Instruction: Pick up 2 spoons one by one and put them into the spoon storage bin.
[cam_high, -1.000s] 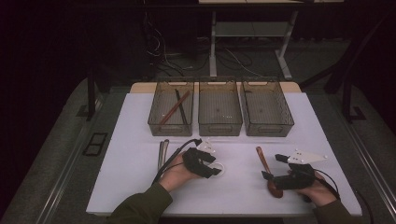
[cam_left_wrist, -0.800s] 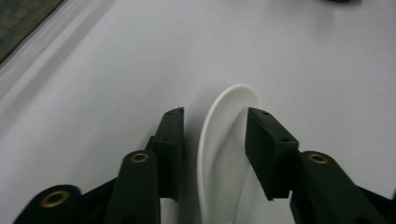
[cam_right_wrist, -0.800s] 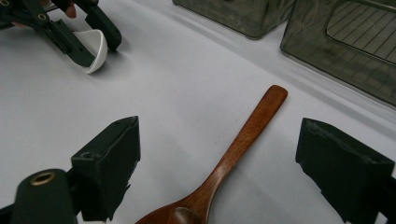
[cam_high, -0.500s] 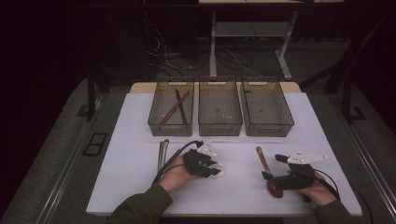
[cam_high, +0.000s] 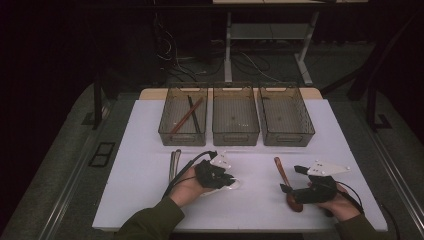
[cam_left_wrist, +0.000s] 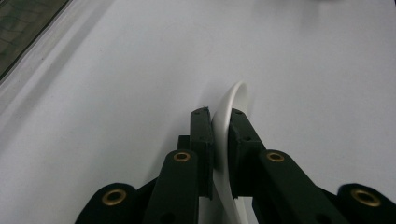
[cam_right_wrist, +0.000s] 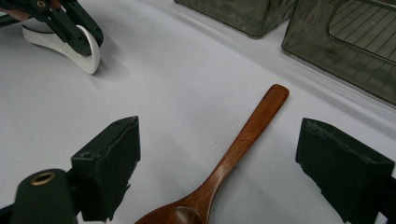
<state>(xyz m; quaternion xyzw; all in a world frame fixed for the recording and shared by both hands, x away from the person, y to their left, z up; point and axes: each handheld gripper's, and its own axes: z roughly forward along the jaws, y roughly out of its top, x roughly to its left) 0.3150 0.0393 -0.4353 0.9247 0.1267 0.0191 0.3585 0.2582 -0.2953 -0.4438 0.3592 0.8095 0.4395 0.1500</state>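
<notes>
My left gripper (cam_left_wrist: 218, 114) is shut on the rim of a white ceramic spoon (cam_left_wrist: 236, 98) that rests on the white table (cam_high: 140, 150). Its jaws have just been closing with the spoon between them. From above, that gripper (cam_high: 227, 180) sits at the table's front centre-left, over the white spoon (cam_high: 235, 186). A brown wooden spoon (cam_right_wrist: 252, 126) lies flat between the wide-apart jaws of my right gripper (cam_right_wrist: 224, 140), which is open and touches nothing. In the high view the right gripper (cam_high: 291, 178) straddles the wooden spoon (cam_high: 279, 166) at the front right.
Three clear bins stand in a row at the back: the left bin (cam_high: 167, 131) holds a wooden stick and dark chopsticks, while the middle bin (cam_high: 235, 136) and right bin (cam_high: 289, 137) look empty. A metal utensil (cam_high: 174, 162) lies left of my left hand.
The left gripper's jaws have drawn together onto the white spoon. Both hands have stayed where they were, and the wooden spoon has not moved.
</notes>
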